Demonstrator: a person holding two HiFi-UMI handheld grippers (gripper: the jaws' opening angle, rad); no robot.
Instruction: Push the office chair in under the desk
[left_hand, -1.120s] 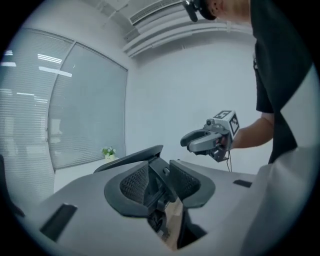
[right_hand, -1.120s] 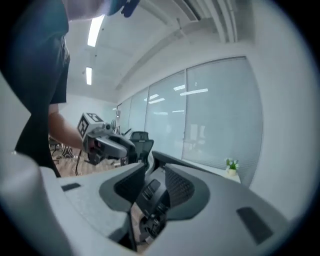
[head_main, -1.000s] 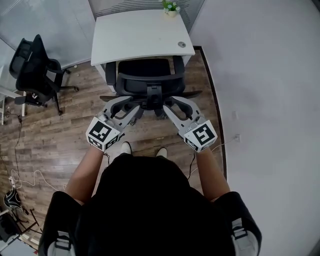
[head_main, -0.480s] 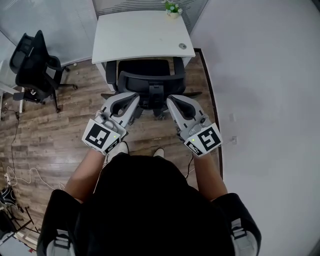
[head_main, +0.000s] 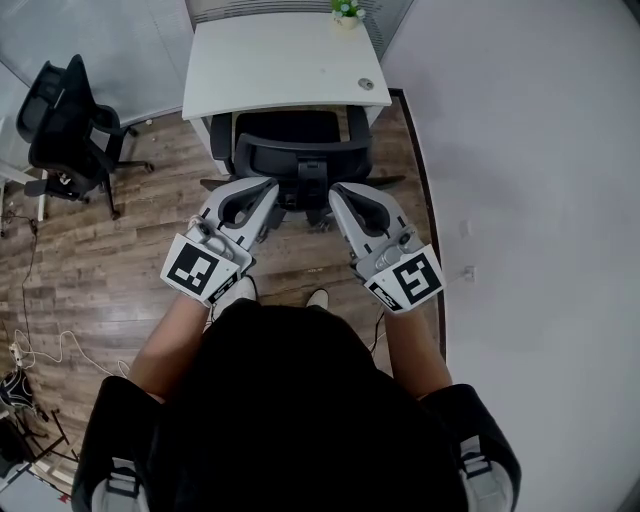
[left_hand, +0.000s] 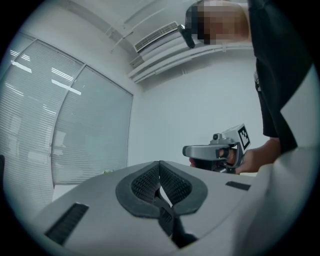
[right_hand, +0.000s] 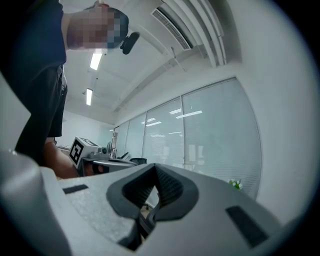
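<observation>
Right gripper: jaws together, nothing between. Left gripper to its left, plant to its right, glass wall behind.

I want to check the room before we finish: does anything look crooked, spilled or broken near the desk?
Nothing stands out. The office chair sits square to the desk, seat partly under it. Only a loose white cable lies on the floor at left.
</observation>
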